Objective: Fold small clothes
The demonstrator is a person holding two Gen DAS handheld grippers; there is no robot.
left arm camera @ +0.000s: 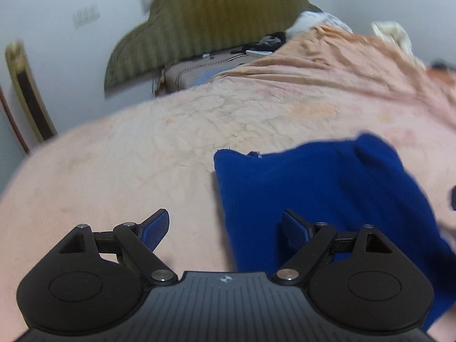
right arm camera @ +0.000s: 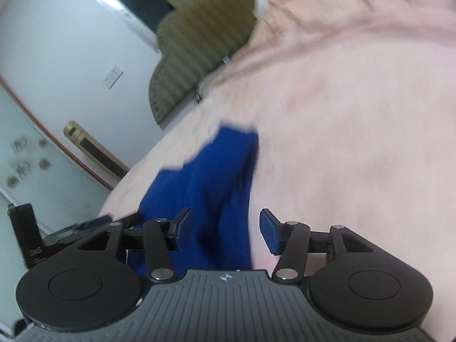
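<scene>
A small dark blue garment [left arm camera: 319, 193] lies folded over on the pink bedspread [left arm camera: 142, 165]. My left gripper [left arm camera: 225, 228] is open and empty above the garment's left edge, its right finger over the cloth. In the right wrist view the same blue garment [right arm camera: 208, 182] lies under my right gripper [right arm camera: 225, 228], which is open and empty above the garment's right edge. The left gripper [right arm camera: 85, 225] shows at the lower left of that view. Both views are blurred.
An olive ribbed headboard [left arm camera: 205, 22] stands at the far end of the bed. Dark and white clothes [left arm camera: 273, 40] lie near it. A rumpled orange-pink sheet [left arm camera: 342, 62] covers the far right. White walls and a gold-framed object [left arm camera: 28, 94] are to the left.
</scene>
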